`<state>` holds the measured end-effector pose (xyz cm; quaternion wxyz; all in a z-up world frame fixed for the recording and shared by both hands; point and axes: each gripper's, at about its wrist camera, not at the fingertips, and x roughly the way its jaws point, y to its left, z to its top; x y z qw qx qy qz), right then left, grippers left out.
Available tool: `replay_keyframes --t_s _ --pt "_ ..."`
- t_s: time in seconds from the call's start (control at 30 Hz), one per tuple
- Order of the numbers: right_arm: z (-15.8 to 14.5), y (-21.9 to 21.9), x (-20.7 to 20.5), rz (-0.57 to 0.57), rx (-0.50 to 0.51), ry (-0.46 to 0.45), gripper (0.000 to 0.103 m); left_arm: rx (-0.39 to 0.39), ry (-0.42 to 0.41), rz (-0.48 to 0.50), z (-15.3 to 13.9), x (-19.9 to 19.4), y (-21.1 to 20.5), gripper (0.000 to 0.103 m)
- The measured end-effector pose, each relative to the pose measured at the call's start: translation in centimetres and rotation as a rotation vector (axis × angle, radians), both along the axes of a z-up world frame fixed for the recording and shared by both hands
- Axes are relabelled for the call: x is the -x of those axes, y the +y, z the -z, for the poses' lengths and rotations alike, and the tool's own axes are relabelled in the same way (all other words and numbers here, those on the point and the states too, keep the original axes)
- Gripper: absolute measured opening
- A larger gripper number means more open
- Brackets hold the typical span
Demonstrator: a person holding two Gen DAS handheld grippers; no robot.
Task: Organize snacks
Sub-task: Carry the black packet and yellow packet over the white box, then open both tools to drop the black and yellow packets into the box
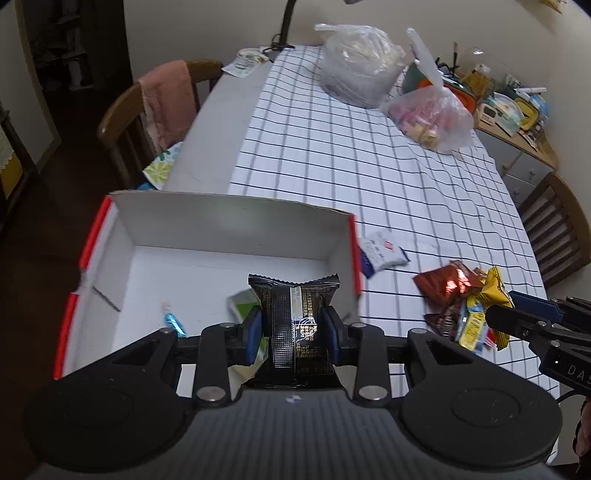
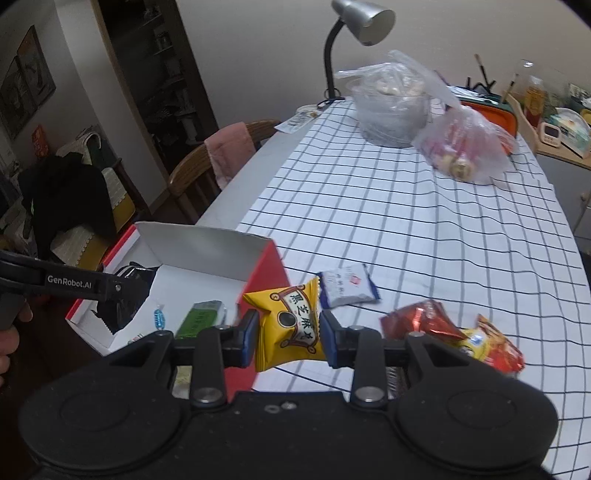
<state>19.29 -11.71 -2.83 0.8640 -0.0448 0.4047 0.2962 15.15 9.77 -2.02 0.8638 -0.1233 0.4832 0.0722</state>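
Observation:
My left gripper (image 1: 293,328) is shut on a black snack packet (image 1: 295,325), held above the open white box with red sides (image 1: 236,225). A green packet (image 1: 242,304) and a small blue candy (image 1: 171,321) lie inside the box. My right gripper (image 2: 288,334) is shut on a yellow snack packet (image 2: 286,328), just right of the box's (image 2: 207,247) red wall. In the right wrist view the left gripper (image 2: 122,291) hangs over the box with the black packet (image 2: 129,295). Loose snacks lie on the checked cloth: a white-blue packet (image 2: 347,286) and a red and yellow pile (image 2: 454,339).
At the table's far end stand a clear bag over a bowl (image 1: 356,64), a bag of pink sweets (image 1: 432,114) and a desk lamp (image 2: 360,18). A wooden chair with a pink towel (image 1: 166,107) is at the left, another chair (image 1: 557,229) at the right. A cluttered sideboard (image 1: 513,107) lines the far right.

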Motion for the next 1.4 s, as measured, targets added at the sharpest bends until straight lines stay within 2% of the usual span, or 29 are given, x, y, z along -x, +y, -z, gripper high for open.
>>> replay_keyframes --t_s 0.3,0.67,1.1,1.4 --pt "2.0 7.5 -0.1 -0.07 0.05 0.021 0.034 -0.037 0.029 -0.023 1.5 0.3 6.0 0.034" --pt "5.2 14.9 -1.3 -0.113 0.139 0.072 0.034 -0.076 0.124 -0.038 5.0 -1.5 11.5 0.034" --pt "9.6 18.7 -2.9 -0.126 0.243 0.149 0.035 -0.069 0.226 0.005 9.0 -3.8 12.1 0.034" --pt "10.1 18.6 -3.1 -0.109 0.259 0.149 0.04 -0.068 0.256 0.017 9.8 -4.0 11.7 0.034"
